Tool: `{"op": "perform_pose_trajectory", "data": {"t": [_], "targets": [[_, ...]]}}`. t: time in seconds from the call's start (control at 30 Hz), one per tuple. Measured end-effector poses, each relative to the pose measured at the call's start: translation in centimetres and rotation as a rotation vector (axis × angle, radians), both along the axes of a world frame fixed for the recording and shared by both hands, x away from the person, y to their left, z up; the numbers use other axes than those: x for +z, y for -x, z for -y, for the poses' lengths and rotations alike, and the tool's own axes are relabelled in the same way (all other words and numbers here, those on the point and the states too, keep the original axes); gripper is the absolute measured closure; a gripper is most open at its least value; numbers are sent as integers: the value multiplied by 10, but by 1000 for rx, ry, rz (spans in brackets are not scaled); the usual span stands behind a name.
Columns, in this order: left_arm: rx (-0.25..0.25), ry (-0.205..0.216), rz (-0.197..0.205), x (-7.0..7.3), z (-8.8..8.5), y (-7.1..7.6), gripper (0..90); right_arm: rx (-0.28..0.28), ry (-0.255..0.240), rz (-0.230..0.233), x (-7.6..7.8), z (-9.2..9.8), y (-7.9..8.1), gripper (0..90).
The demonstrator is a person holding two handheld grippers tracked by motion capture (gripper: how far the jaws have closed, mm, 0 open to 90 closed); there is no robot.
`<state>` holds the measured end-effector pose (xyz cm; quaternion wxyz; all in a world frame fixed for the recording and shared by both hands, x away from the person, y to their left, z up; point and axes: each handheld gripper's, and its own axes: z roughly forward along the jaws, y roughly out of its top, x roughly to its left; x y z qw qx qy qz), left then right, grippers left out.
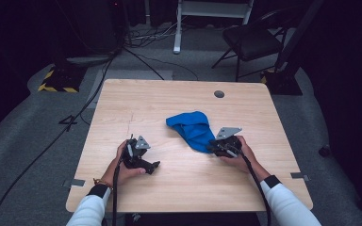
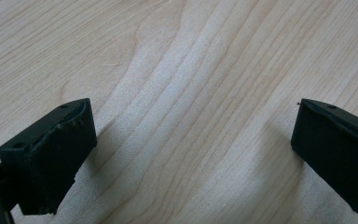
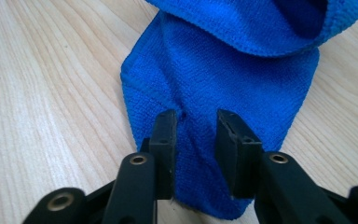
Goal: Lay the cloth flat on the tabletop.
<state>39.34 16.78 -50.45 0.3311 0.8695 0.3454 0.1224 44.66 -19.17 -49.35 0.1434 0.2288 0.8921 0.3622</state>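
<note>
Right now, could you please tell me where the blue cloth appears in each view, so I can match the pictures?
High view: the blue cloth lies crumpled right of the table's centre, its near tip at the right tongs.
Left gripper view: the cloth is not in it; bare wood lies between wide-apart jaws.
Right gripper view: the cloth spreads from the top to bottom centre, its near end bunched between the jaws.
Shared landmark: the light wooden tabletop.
</note>
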Motion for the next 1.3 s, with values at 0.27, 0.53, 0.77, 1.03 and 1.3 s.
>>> {"op": "perform_pose_trajectory", "data": {"t": [0.27,0.53,0.77,1.03,1.3], "targets": [[4,0,1,0,1,0,3,7,-15,-41,0,3,2,778],[6,0,1,0,1,0,3,33,12,-50,3,9,17,796],[7,-2,1,0,3,0,3,48,16,-59,3,18,35,794],[11,1,-2,0,5,0,4,73,7,-81,3,31,52,795],[-7,-3,1,0,8,-2,6,95,16,-87,5,35,63,675]]}}
